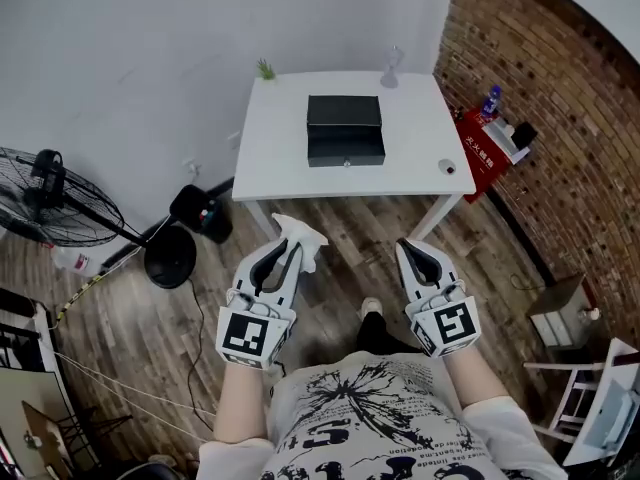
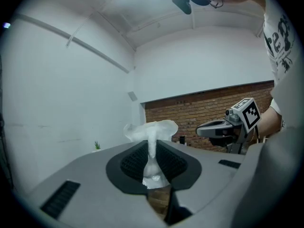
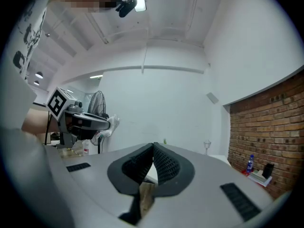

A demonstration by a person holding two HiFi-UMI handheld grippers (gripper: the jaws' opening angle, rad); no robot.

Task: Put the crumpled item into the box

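Note:
A crumpled white tissue (image 1: 299,236) sticks out past the tips of my left gripper (image 1: 287,253), whose jaws are shut on it; in the left gripper view the tissue (image 2: 151,133) is pinched between the ribbed pads and fans out above them. My right gripper (image 1: 418,253) is held beside it over the floor, its jaws shut with nothing between them (image 3: 153,152). The black box (image 1: 344,129) sits open on the white table (image 1: 270,163), well ahead of both grippers.
A standing fan (image 1: 55,203) and a black bag (image 1: 203,213) are on the wooden floor at left. On the table stand a small plant (image 1: 265,69) and a glass (image 1: 390,70). A red stool (image 1: 483,148) with a bottle is by the brick wall; a chair (image 1: 590,393) stands at right.

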